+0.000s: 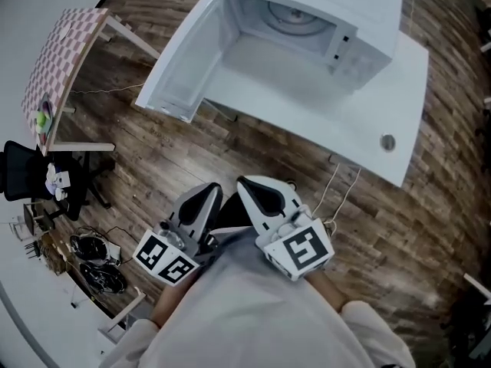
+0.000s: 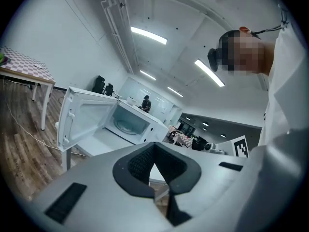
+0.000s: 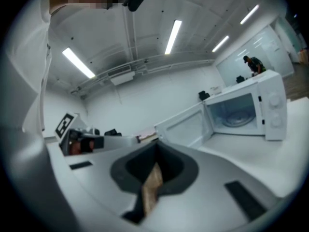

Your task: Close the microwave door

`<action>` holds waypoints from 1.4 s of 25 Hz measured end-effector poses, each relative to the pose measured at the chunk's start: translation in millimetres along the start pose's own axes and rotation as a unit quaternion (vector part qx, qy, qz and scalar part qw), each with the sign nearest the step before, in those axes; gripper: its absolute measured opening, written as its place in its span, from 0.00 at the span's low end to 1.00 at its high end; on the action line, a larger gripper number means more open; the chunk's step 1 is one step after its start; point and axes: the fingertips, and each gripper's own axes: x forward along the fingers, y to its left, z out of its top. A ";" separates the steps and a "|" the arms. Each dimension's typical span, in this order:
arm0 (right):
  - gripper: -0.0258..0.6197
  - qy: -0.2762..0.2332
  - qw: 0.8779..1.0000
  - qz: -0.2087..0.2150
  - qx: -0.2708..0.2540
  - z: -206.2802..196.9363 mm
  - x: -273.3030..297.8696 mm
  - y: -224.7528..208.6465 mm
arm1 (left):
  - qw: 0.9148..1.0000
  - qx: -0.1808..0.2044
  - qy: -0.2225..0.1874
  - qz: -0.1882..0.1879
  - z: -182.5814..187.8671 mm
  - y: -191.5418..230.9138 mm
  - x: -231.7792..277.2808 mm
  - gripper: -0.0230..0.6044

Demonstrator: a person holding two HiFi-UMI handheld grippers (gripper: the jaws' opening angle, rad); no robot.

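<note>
Leaves all to do: microwave door (image 1: 178, 61) wide open upper left, left gripper (image 1: 205, 199) and right gripper (image 1: 257, 194) low, jaws together, empty.

No word, brand name or number can be read anywhere in these views. The left marker cube (image 1: 167, 261) and the right marker cube (image 1: 301, 251) carry only black-and-white square code patterns, not letters. The control panel (image 1: 347, 50) of the microwave (image 1: 360, 6) shows a few small dark marks, too blurred to read.
</note>
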 end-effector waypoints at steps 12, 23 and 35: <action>0.07 -0.005 1.000 -0.025 0.011 15.1 21.9 -26.1 | 0.999 -0.010 -0.010 -0.035 21.2 13.2 22.5 0.06; 0.07 -0.009 0.999 -0.052 -0.004 43.2 88.8 -36.6 | 0.997 -0.015 -0.015 -0.075 78.2 67.4 39.9 0.06; 0.07 -0.013 0.998 -0.057 -0.024 73.4 176.1 -39.5 | 0.995 0.001 -0.043 -0.092 156.4 135.6 40.7 0.06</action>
